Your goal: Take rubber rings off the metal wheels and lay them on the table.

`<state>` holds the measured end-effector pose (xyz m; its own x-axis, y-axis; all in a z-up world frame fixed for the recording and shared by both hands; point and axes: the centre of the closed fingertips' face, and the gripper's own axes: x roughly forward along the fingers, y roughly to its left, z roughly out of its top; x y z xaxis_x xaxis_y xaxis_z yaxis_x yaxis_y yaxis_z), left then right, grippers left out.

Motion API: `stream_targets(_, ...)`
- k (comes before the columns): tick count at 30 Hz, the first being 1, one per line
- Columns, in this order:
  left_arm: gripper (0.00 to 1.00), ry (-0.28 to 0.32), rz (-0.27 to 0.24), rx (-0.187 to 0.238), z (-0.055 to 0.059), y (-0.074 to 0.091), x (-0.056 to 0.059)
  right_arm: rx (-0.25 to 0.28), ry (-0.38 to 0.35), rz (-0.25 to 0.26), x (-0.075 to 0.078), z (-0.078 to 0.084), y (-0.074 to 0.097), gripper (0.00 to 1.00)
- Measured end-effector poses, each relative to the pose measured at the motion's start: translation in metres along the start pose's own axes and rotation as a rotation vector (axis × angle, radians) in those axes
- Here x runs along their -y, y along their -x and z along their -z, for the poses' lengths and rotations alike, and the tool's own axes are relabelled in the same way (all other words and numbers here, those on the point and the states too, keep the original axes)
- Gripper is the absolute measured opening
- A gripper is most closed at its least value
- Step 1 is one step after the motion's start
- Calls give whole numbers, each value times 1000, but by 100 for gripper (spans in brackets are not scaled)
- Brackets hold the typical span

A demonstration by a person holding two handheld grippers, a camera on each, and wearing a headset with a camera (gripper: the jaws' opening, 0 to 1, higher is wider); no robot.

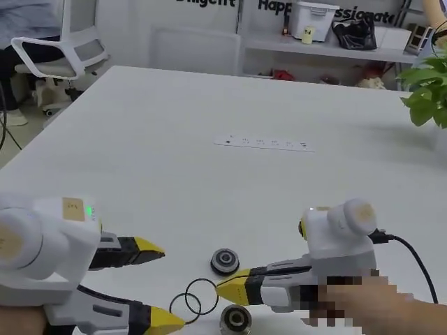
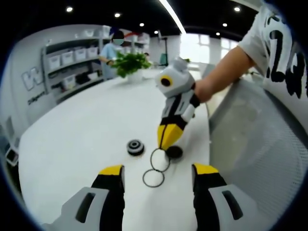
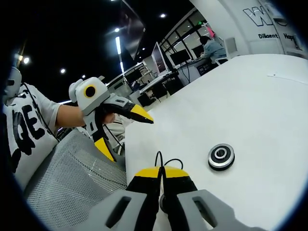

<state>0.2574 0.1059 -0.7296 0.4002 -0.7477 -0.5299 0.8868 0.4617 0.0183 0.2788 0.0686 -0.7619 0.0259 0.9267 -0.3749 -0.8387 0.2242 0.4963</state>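
Observation:
A metal wheel (image 1: 225,260) (image 2: 135,147) (image 3: 221,157) with a dark rubber rim lies flat on the white table (image 1: 209,174). A second wheel (image 1: 236,319) (image 2: 174,152) lies nearer me, just under my right gripper (image 1: 234,287) (image 2: 166,143) (image 3: 162,171). That gripper is shut, its yellow tips pinching the edge of one thin black rubber ring (image 1: 201,280) (image 2: 152,161). Another ring (image 1: 171,304) (image 2: 143,178) lies on the table, overlapping the first. My left gripper (image 1: 159,284) (image 2: 159,171) (image 3: 126,134) is open and holds nothing, with its jaws either side of the rings and short of them.
A white power strip (image 1: 260,143) lies mid-table. A white office chair (image 1: 56,56) stands at the far left, a green plant (image 1: 426,91) at the right edge, and shelves with boxes (image 1: 314,21) behind. A grey mesh chair (image 2: 260,144) sits by the table's near edge.

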Motion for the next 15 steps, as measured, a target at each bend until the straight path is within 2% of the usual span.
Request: stream_targets(15,58,27,-47,-5,10,15,-7,-28,-33,-1,2,9,-19,0)
